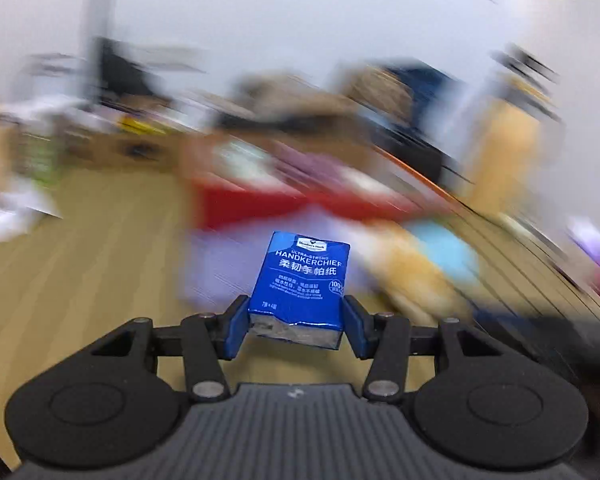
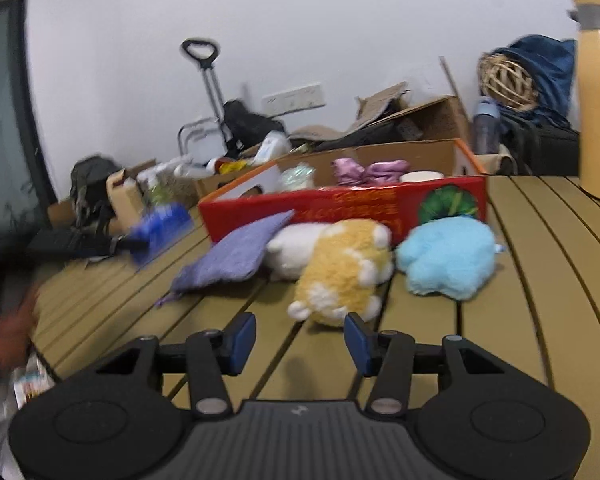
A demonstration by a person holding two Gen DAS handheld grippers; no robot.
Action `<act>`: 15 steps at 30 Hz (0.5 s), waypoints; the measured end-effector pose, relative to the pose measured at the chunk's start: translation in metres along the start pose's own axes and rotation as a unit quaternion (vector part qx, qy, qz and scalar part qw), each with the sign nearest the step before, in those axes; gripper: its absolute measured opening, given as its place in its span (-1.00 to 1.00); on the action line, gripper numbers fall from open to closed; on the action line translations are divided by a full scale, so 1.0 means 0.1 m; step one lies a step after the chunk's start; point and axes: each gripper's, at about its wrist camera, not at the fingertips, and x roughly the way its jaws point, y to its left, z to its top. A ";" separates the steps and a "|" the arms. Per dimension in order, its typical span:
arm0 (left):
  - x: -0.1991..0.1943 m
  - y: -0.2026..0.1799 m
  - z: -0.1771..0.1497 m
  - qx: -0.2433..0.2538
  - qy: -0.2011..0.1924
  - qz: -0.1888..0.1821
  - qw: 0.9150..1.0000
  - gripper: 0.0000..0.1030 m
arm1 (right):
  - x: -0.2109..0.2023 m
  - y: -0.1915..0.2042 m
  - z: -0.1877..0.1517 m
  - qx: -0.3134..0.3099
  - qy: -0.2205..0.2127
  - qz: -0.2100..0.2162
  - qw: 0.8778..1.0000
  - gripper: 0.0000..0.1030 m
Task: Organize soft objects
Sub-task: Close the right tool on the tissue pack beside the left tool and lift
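My left gripper (image 1: pixel 296 320) is shut on a blue handkerchief tissue pack (image 1: pixel 300 280) and holds it in the air above the table; the background there is motion-blurred. The pack also shows blurred in the right wrist view (image 2: pixel 162 228), left of the red cardboard box (image 2: pixel 340 208). My right gripper (image 2: pixel 300 338) is open and empty, just in front of a yellow-and-white plush dog (image 2: pixel 344 272). A light blue plush (image 2: pixel 448 256) lies right of the dog. A purple cloth (image 2: pixel 236 256) lies left of it. The box holds a pink cloth (image 2: pixel 364 172) and other items.
A slatted tan table (image 2: pixel 540 300) carries everything. A yellow thermos (image 2: pixel 598 100) stands at the far right. Cardboard boxes (image 2: pixel 420 120), a trolley (image 2: pixel 208 92), bags and clutter sit behind the table by the wall.
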 end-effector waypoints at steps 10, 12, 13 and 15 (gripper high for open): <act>0.11 -0.36 -0.32 0.093 0.015 -0.008 0.996 0.41 | -0.18 -0.27 -0.04 0.067 -0.024 0.066 0.995 -0.11; 0.07 -0.24 -0.33 0.066 0.008 0.024 0.997 0.40 | -0.11 -0.24 -0.05 0.077 -0.013 0.085 0.993 -0.11; 0.05 -0.20 -0.34 0.046 0.006 0.046 0.998 0.38 | -0.06 -0.23 -0.04 0.082 -0.005 0.090 0.993 -0.11; -0.02 -0.12 -0.33 0.010 0.003 0.055 0.998 0.27 | 0.06 -0.19 -0.03 0.091 0.009 0.077 0.993 -0.13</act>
